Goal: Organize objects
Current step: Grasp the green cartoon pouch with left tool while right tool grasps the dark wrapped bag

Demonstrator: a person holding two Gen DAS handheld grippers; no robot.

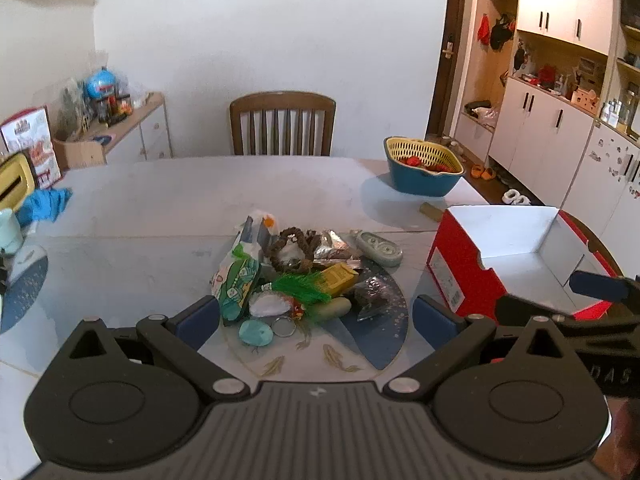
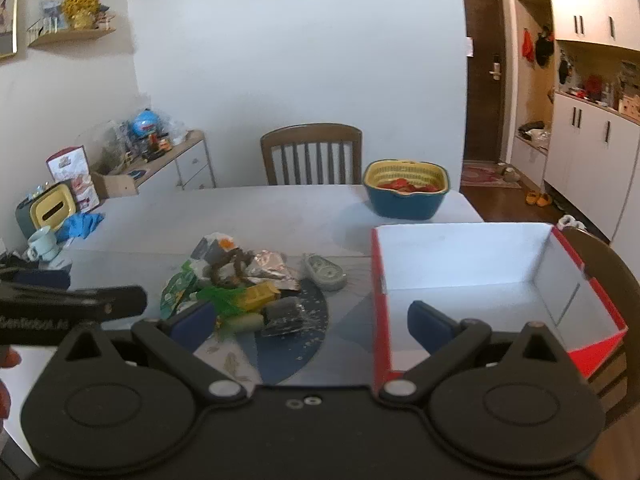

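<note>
Left gripper [image 1: 316, 314] spread wide, empty – clutter pile [image 1: 296, 276] just ahead, red box [image 1: 468, 272] right

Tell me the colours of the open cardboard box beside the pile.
The box is red outside and white inside, clearest in the right wrist view.

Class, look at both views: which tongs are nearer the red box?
Right. The right tongs hang open partly over the red box; the left tongs hang open over the pile beside it.
</note>
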